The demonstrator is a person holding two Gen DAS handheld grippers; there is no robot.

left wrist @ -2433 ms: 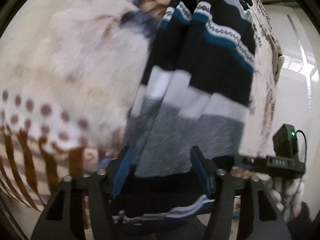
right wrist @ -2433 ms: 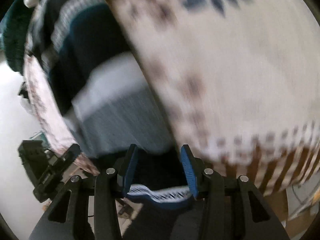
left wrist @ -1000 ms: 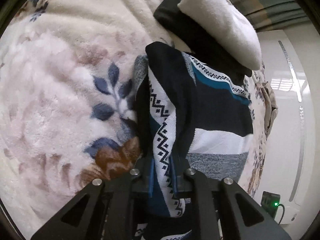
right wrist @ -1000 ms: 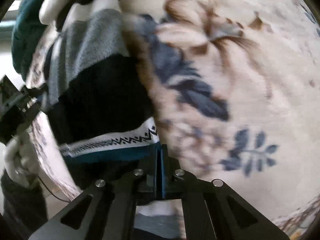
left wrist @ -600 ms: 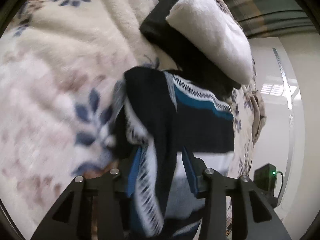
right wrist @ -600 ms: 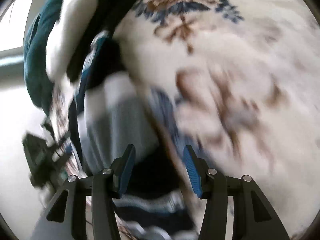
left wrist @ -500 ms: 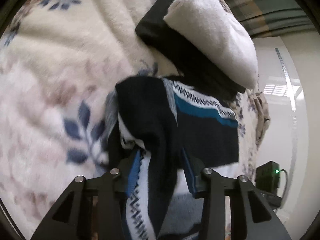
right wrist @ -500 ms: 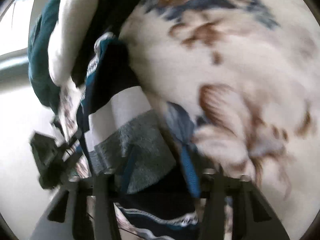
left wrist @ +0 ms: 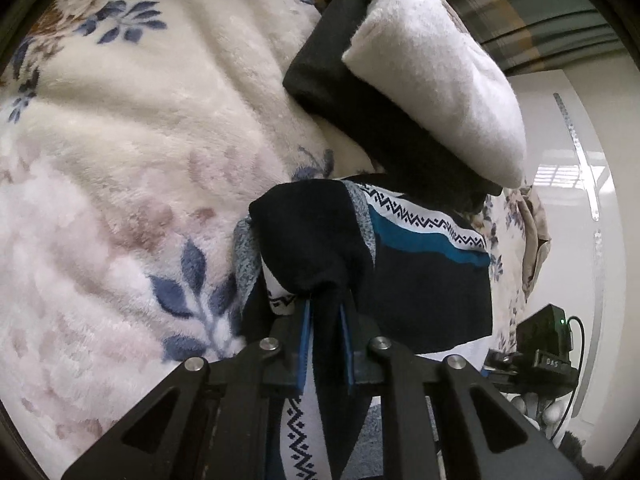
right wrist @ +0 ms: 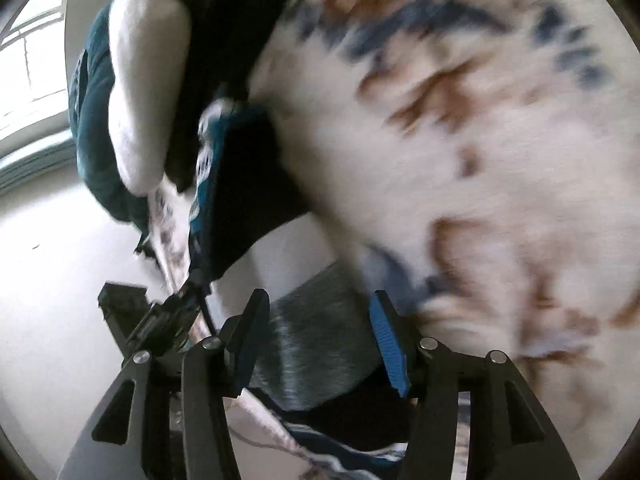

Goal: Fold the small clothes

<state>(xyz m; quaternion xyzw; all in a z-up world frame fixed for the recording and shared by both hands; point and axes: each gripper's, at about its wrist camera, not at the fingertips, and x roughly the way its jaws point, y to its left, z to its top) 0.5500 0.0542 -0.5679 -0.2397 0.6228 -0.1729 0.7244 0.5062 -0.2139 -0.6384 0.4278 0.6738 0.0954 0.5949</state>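
Floral fleece blanket underneath, patterned navy sweater lying on it just below a stacked black-and-white folded pile — left tongs clamped on a bunched navy fold, right tongs spread wide over the grey hem, view blurred.

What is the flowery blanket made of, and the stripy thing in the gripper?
The flowery blanket looks like plush fleece: fluffy pile, soft sheen. The stripy garment, pinched by the left gripper, looks like knitted wool or acrylic: matte, with zigzag bands and heathered grey patches.
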